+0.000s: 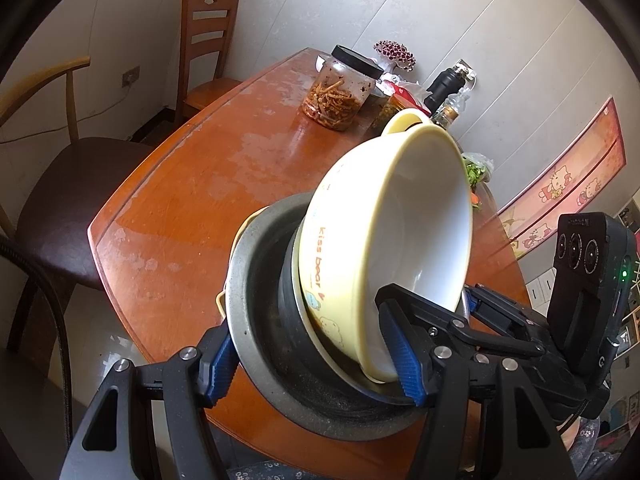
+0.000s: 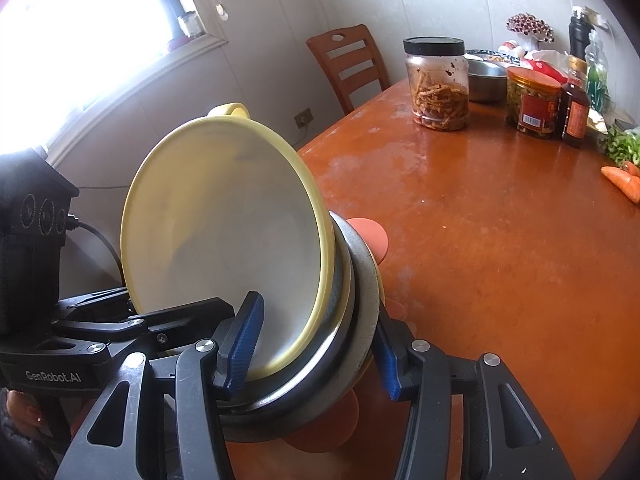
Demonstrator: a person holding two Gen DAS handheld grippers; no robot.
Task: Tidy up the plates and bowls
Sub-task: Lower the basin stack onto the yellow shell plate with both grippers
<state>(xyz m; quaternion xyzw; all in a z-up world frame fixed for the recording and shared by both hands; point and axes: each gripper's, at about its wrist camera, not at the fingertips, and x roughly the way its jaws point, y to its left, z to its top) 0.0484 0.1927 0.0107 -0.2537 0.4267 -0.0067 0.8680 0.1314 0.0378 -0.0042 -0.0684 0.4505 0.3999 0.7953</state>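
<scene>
Wooden table [image 1: 168,184] carries no loose dishes near the jar [image 1: 340,88]; both left gripper [image 1: 316,364] and right gripper [image 2: 316,356] clamp the nested stack [image 1: 280,280] (yellow bowl [image 1: 392,216] innermost), tilted and not yet set down.

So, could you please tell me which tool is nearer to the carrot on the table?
Right. The right tool grips the bowl stack on the carrot's side; the left tool grips it from the far side.

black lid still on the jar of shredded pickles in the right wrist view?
Yes, the clear jar of shredded pickles stands upright on the wooden table with its black lid seated on top.
</scene>
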